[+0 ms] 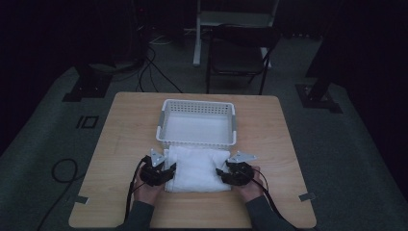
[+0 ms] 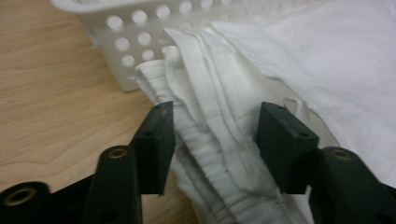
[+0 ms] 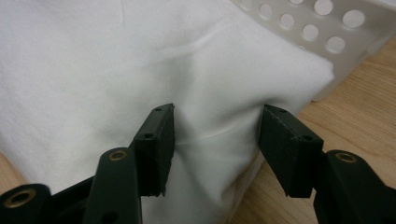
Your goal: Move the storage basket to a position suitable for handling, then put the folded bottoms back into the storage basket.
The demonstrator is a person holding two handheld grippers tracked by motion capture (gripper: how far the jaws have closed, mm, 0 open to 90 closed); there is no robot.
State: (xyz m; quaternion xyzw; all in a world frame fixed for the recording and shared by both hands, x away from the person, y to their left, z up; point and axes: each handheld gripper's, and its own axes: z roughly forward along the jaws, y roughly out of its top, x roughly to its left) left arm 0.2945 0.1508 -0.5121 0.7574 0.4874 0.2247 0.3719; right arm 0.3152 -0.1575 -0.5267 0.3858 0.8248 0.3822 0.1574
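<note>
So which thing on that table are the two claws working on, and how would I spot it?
Start at the wooden table, then find the white perforated plastic basket near its middle. Right against the basket's near side lies a folded white towel, with the left claw at one end and the right claw at the other. It is the only soft thing there, thick with stacked folds.

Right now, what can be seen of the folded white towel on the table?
The folded white towel looks like soft, thick cloth, folded into a rough rectangle of several layers. It lies flat on the wooden table, just in front of the white perforated basket, with its far edge against the basket's wall. In the left gripper view its stacked, ribbed hems show at the side edge. The left gripper straddles that edge and the right gripper straddles the opposite edge, with cloth bunched between the fingers.
</note>
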